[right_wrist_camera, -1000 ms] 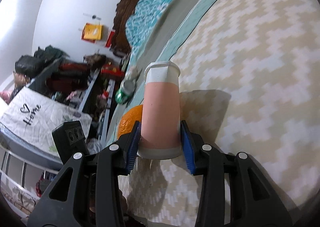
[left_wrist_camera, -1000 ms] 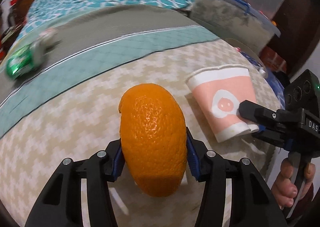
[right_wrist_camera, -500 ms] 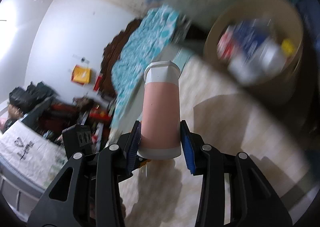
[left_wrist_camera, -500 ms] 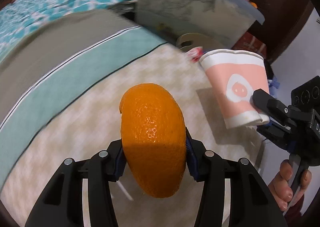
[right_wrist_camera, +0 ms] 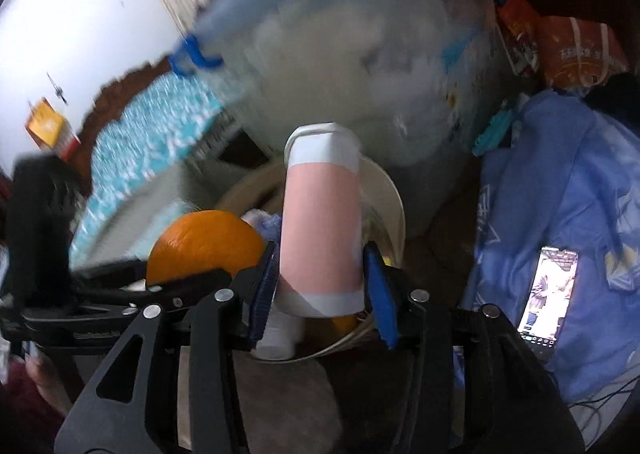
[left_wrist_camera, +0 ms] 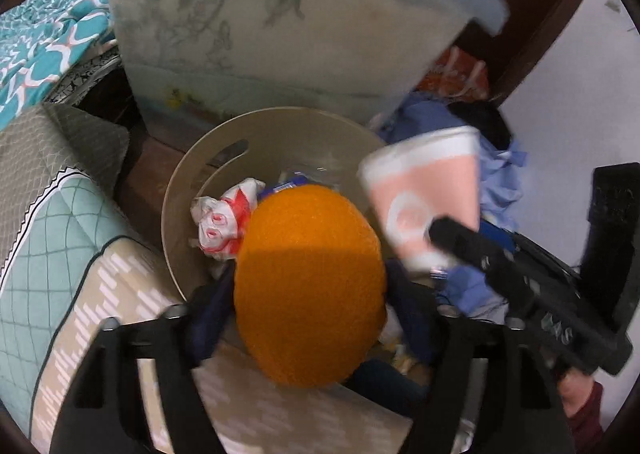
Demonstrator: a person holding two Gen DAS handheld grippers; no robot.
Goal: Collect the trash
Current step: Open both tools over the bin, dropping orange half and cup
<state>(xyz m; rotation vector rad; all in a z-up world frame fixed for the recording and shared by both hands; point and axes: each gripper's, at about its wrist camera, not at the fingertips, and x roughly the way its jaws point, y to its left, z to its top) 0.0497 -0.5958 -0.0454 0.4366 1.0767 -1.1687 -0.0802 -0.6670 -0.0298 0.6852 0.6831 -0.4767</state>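
Note:
My left gripper [left_wrist_camera: 308,306] is shut on an orange peel [left_wrist_camera: 308,286] and holds it over the round beige trash bin [left_wrist_camera: 188,189] beside the bed. My right gripper [right_wrist_camera: 320,286] is shut on a pink and white paper cup [right_wrist_camera: 320,230], also above the bin [right_wrist_camera: 394,205]. The cup [left_wrist_camera: 424,197] and the right gripper [left_wrist_camera: 460,246] show at the right of the left wrist view. The peel [right_wrist_camera: 200,246] and the left gripper show at the left of the right wrist view. The bin holds crumpled wrappers [left_wrist_camera: 224,217].
A large translucent storage box with a blue lid [left_wrist_camera: 280,33] stands right behind the bin. The bed with its zigzag cover [left_wrist_camera: 100,306] is at left. Blue cloth [right_wrist_camera: 560,213] and a lit phone [right_wrist_camera: 548,294] lie to the right of the bin.
Both grippers have swung off the bed to the right and now hang over the trash bin, each still holding its item. The view now looks down into the bin.

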